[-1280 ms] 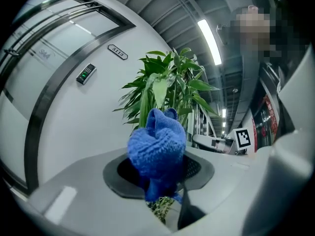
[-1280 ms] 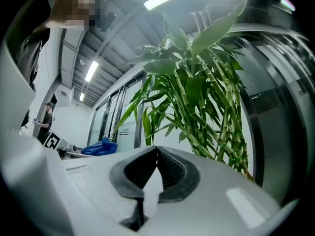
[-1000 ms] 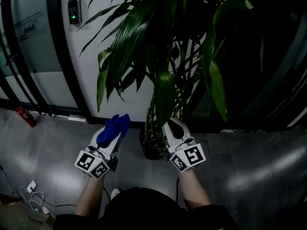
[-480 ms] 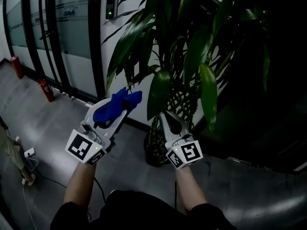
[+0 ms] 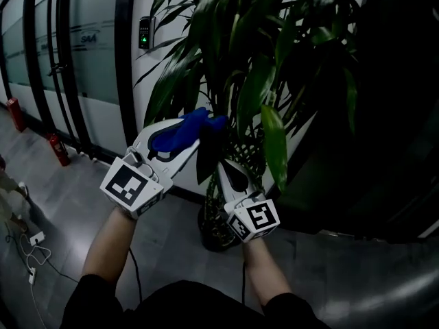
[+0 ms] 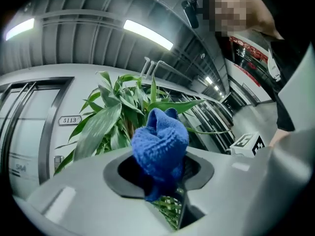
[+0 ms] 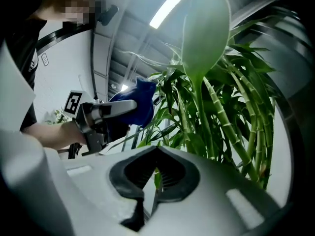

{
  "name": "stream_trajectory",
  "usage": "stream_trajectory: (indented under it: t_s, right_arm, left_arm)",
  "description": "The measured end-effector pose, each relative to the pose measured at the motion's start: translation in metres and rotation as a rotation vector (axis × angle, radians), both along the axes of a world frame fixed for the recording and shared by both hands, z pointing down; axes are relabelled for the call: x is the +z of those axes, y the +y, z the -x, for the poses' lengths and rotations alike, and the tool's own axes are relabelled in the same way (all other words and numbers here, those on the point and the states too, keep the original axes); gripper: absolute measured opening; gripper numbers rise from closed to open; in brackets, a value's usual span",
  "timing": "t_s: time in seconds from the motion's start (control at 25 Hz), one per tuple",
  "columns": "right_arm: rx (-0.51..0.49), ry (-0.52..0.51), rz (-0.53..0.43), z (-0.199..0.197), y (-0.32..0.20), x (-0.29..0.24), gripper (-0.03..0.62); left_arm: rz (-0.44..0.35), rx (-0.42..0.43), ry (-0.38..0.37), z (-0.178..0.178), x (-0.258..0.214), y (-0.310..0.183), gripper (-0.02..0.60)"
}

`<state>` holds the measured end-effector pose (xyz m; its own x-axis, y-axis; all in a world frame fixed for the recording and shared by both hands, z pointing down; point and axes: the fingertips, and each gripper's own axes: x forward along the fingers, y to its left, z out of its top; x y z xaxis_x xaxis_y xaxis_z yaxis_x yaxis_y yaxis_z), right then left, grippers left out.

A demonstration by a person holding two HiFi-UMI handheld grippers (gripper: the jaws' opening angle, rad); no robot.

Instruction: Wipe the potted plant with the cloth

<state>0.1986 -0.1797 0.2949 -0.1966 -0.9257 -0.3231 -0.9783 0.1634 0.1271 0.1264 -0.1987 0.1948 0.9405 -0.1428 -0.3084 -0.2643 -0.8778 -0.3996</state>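
One cloth (image 6: 160, 146), soft and light, sat pinched in left gripper (image 5: 200, 134); right gripper (image 7: 156, 154) was closed, empty; plant (image 5: 255, 88) leaves looked thin, bendy: best supported from beneath.

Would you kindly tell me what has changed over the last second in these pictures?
The left tool, shut on the crumpled blue cloth, rose and moved forward, bringing the cloth up to the leaves of the green potted plant. The right tool stayed shut, low by the stems.
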Motion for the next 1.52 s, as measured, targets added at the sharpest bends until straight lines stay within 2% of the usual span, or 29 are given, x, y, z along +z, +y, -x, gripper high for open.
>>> stream_trajectory:
  t_s: [0.28,0.48,0.76,1.04,1.32,1.52]
  right_arm:
    - [0.031,0.011,0.011,-0.003,-0.005,0.001,0.003]
    - [0.017,0.003,-0.022,0.006,-0.016,-0.015,0.003]
    - [-0.001,-0.001,-0.052,0.018,-0.017,-0.023,0.003]
    - [0.004,0.017,-0.046,0.022,-0.023,-0.019,0.003]
    - [0.03,-0.016,-0.036,0.016,-0.026,-0.012,0.003]
    - [0.039,-0.036,-0.035,0.015,-0.026,-0.011,0.003]
  left_arm:
    - [-0.126,-0.039,-0.132,-0.043,-0.009,-0.012,0.153]
    - [-0.081,-0.006,-0.16,-0.051,-0.001,-0.011,0.153]
    - [-0.149,0.003,-0.226,-0.046,0.021,0.005,0.153]
    - [-0.122,0.021,-0.234,-0.03,0.035,0.008,0.153]
    - [-0.124,0.052,-0.27,-0.021,0.053,0.013,0.153]
    - [-0.094,0.07,-0.275,-0.014,0.064,0.016,0.153]
